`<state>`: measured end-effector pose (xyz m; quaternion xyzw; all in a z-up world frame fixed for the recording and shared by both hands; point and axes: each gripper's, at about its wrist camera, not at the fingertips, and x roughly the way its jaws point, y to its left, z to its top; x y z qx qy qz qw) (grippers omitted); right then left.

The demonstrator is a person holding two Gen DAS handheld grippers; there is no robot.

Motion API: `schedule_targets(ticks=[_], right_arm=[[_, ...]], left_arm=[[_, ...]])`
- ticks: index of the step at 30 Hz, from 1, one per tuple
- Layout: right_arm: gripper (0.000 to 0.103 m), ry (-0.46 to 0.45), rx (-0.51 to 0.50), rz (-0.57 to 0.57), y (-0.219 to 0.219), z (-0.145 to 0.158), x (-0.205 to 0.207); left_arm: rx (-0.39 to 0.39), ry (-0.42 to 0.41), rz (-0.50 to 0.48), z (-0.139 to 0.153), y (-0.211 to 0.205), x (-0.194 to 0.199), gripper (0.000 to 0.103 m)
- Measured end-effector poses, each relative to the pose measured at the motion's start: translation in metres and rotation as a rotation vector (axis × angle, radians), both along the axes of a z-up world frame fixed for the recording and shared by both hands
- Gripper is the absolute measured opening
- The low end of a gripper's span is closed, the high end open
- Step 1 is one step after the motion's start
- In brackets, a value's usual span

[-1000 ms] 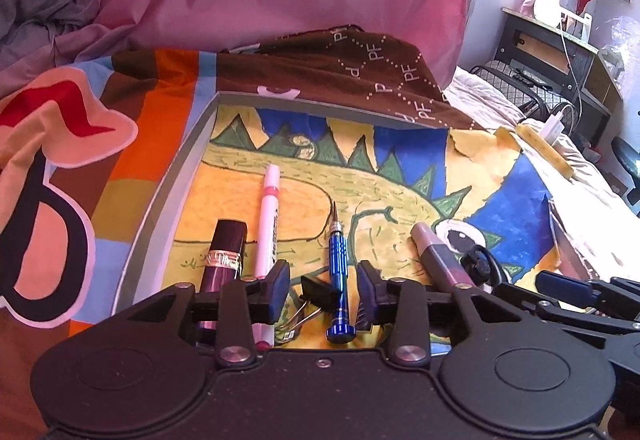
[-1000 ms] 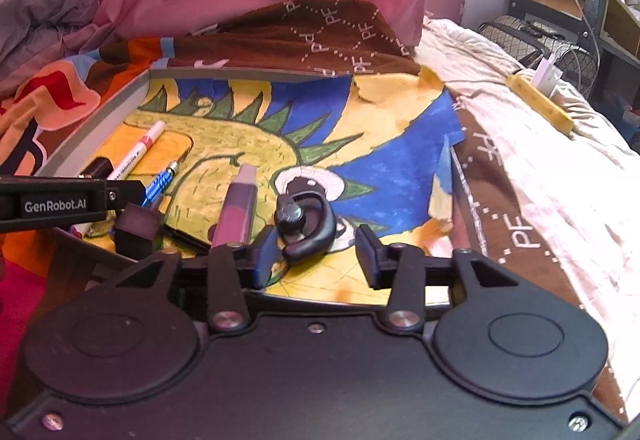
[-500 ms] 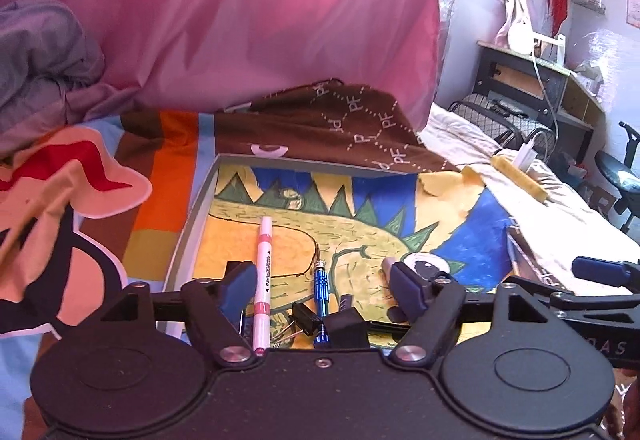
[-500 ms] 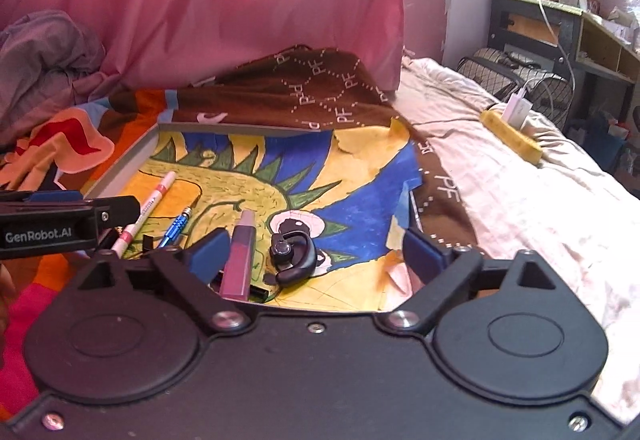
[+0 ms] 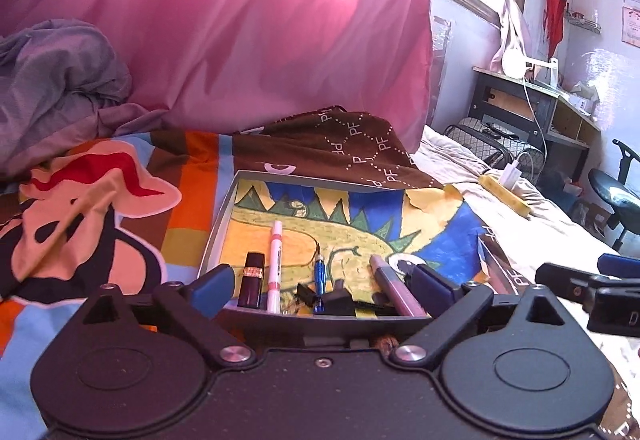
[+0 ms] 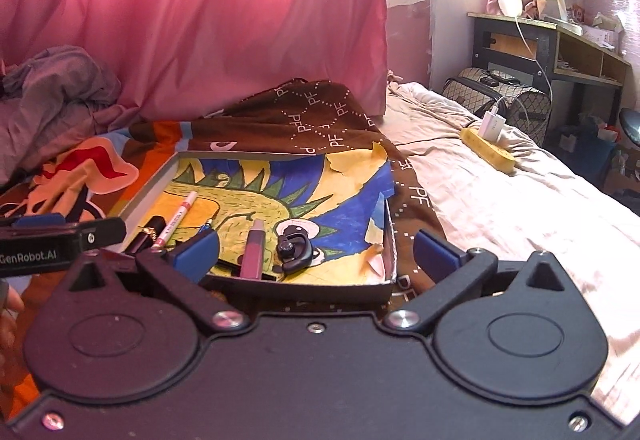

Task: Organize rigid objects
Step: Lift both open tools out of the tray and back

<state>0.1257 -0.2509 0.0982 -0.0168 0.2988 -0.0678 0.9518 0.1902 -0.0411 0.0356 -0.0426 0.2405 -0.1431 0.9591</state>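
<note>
Inside the tray [image 5: 224,211], the marker [image 5: 275,267] lies lengthwise, cap away.

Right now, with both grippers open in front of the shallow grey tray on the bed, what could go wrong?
1. The shallow grey tray sits on soft bedding, so a push on its rim might tip it and roll the white marker pen and blue screwdriver.
2. The items lie close together; closing the left gripper on one may knock the dark lipstick tube.
3. The black earpiece is oddly shaped and may slip from the right gripper.
</note>
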Motion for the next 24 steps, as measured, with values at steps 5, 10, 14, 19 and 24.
schedule_targets(ticks=[5,10,14,19,24], right_arm=[[0.102,-0.01,0.004,0.006,0.005,0.013,-0.03],[0.102,-0.021,0.014,0.014,0.011,0.023,-0.063],[0.102,-0.022,0.03,0.004,0.013,0.029,-0.082],[0.102,-0.007,0.064,-0.014,0.014,0.03,-0.108],[0.102,0.003,0.074,-0.02,0.014,0.029,-0.129]], left_arm=[[0.001,0.006,0.008,0.003,0.008,-0.026,0.096],[-0.005,0.004,0.026,0.006,0.018,-0.05,0.1],[-0.003,0.007,0.036,0.008,0.023,-0.065,0.101],[0.016,0.012,0.044,0.007,0.026,-0.081,0.101],[0.023,0.017,0.051,0.006,0.028,-0.094,0.102]])
